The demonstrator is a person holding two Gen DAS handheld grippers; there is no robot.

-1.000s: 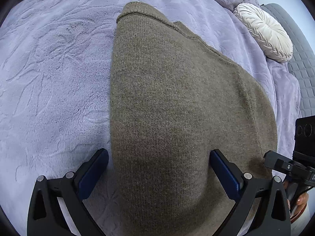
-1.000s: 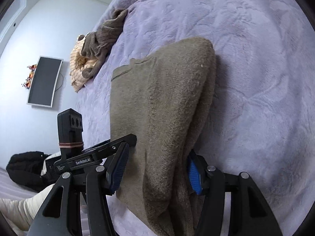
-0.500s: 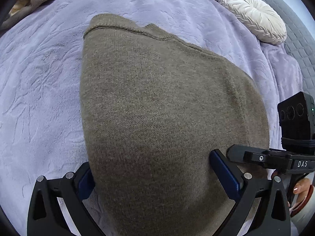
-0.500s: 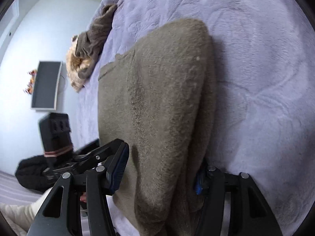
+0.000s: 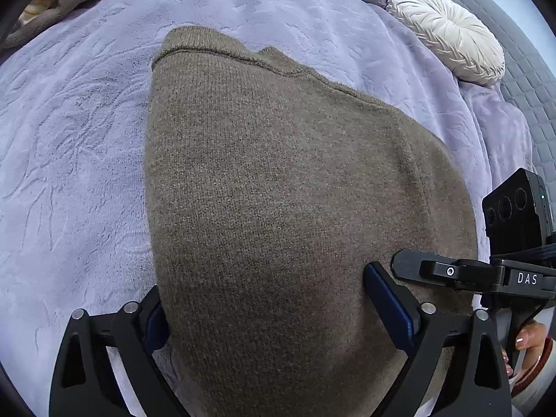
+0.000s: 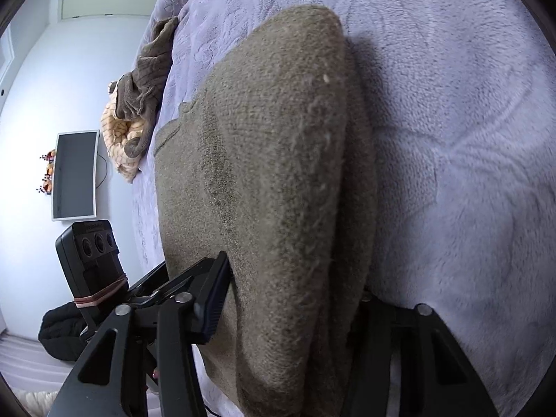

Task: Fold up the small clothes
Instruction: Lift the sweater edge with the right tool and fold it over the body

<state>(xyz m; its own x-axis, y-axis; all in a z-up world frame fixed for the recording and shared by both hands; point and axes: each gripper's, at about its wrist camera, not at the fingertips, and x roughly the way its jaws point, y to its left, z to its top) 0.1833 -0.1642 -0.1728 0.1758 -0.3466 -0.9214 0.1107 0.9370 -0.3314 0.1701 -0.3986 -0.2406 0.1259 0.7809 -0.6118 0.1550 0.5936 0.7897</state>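
Your olive knit garment [image 5: 295, 191] lies on the bed [image 5: 69, 173], already folded over itself. Both tools straddle its near edge, jaws closing: left tool [image 5: 271, 309] not yet gripping, right tool [image 6: 288, 312] pressing the layered fabric. Unfolded clothes [image 6: 139, 104] remain.

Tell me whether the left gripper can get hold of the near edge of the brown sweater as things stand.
Probably yes. The left gripper straddles the brown sweater, its jaws closing with the knit between them, and nothing lies in the way on the lilac blanket.
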